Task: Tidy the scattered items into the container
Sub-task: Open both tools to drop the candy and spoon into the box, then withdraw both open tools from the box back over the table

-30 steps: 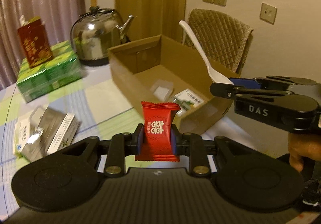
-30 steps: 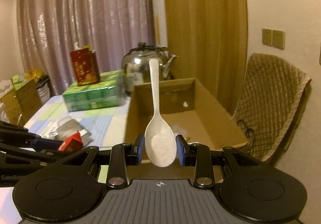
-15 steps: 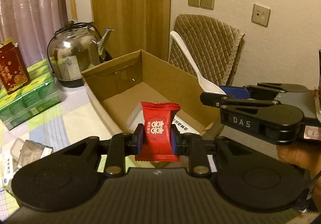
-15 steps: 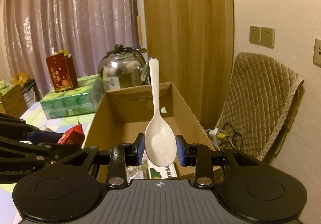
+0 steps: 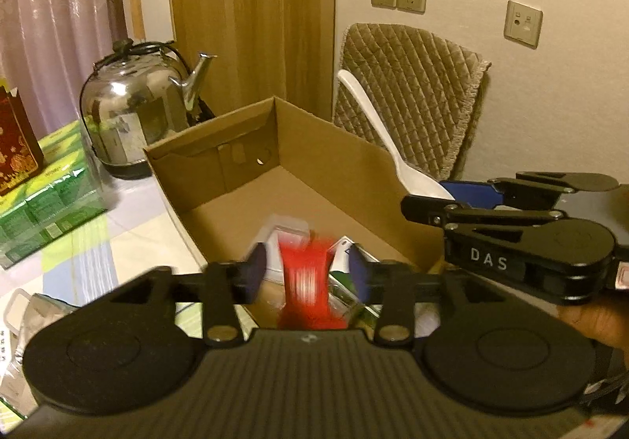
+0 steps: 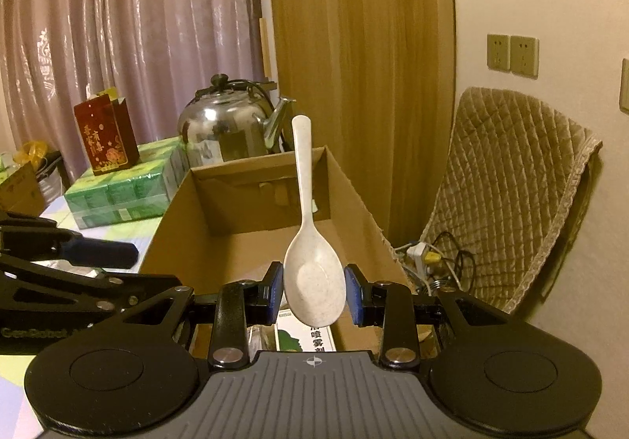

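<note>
An open cardboard box [image 5: 326, 148] [image 6: 251, 242] lies on the table with a few packets on its floor. My left gripper [image 5: 304, 270] hangs over the box's near end and its jaws are opening. The red candy packet [image 5: 304, 281] is a motion-blurred streak between the pads, which stand clear of it on both sides. My right gripper [image 6: 314, 291] is shut on the bowl of a white spoon [image 6: 312, 278] [image 5: 383, 148], whose handle points up over the box. In the left wrist view the right gripper shows from the side at the box's right wall.
A steel kettle [image 5: 137, 116] stands behind the box. Green boxed packs [image 6: 118, 189] carry a red carton [image 6: 106, 132] at the left. Foil packets [image 5: 23, 305] lie on the checked tablecloth at the near left. A quilted chair back [image 6: 507, 187] and floor cables stand right of the table.
Both grippers moved forward over the box. The left jaws have spread and the red candy packet has slipped from the pads, blurring downward. The spoon stays clamped.
</note>
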The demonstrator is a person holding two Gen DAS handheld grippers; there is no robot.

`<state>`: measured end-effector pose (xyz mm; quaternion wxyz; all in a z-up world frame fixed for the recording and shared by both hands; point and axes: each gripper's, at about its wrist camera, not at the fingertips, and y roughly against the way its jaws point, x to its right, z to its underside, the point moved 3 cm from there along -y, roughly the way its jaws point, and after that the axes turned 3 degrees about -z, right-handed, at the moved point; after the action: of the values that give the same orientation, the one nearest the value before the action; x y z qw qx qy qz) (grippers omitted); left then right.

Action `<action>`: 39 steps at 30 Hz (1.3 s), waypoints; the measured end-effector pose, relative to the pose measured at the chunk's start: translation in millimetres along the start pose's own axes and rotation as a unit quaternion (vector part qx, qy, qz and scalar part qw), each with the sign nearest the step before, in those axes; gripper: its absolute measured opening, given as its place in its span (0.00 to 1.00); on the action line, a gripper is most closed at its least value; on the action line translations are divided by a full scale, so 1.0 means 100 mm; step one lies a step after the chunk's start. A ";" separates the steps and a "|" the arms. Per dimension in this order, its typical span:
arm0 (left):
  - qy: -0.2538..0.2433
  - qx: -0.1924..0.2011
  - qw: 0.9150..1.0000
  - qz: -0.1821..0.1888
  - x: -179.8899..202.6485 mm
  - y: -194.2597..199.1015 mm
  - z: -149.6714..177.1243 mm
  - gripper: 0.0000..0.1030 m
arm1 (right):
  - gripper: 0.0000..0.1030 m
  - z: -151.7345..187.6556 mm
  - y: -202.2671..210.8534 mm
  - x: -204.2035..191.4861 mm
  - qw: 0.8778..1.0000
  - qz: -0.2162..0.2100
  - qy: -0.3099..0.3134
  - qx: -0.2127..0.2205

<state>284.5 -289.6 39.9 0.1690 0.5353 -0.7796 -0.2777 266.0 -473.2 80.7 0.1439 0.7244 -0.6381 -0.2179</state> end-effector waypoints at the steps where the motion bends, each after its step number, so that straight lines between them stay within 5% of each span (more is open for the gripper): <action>1: -0.001 0.002 1.000 -0.002 -0.01 0.01 0.00 0.41 | 0.29 0.01 -0.01 0.00 1.000 0.000 0.000 -0.001; 23: 0.030 0.000 0.999 -0.026 -0.28 0.27 0.26 0.43 | 0.30 0.05 -0.13 -0.10 1.000 -0.014 0.008 -0.017; 24: 0.030 0.000 0.999 -0.026 -0.28 0.28 0.27 0.43 | 0.35 0.05 -0.15 -0.11 1.000 -0.012 0.010 -0.019; 25: 0.031 0.000 0.999 -0.026 -0.28 0.28 0.28 0.43 | 0.54 0.05 -0.15 -0.10 1.000 -0.010 0.009 -0.019; 27: 0.033 -0.001 0.999 -0.027 -0.29 0.28 0.29 0.43 | 0.64 0.07 -0.13 -0.09 1.000 -0.017 0.001 -0.014; 39: 0.056 -0.010 0.997 -0.045 -0.47 0.46 0.52 0.49 | 0.65 0.24 0.12 -0.15 1.000 -0.015 -0.008 -0.016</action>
<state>238.2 -220.6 28.8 0.2047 0.5830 -0.7412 -0.2625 242.3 -458.3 67.3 0.1474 0.7298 -0.6246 -0.2357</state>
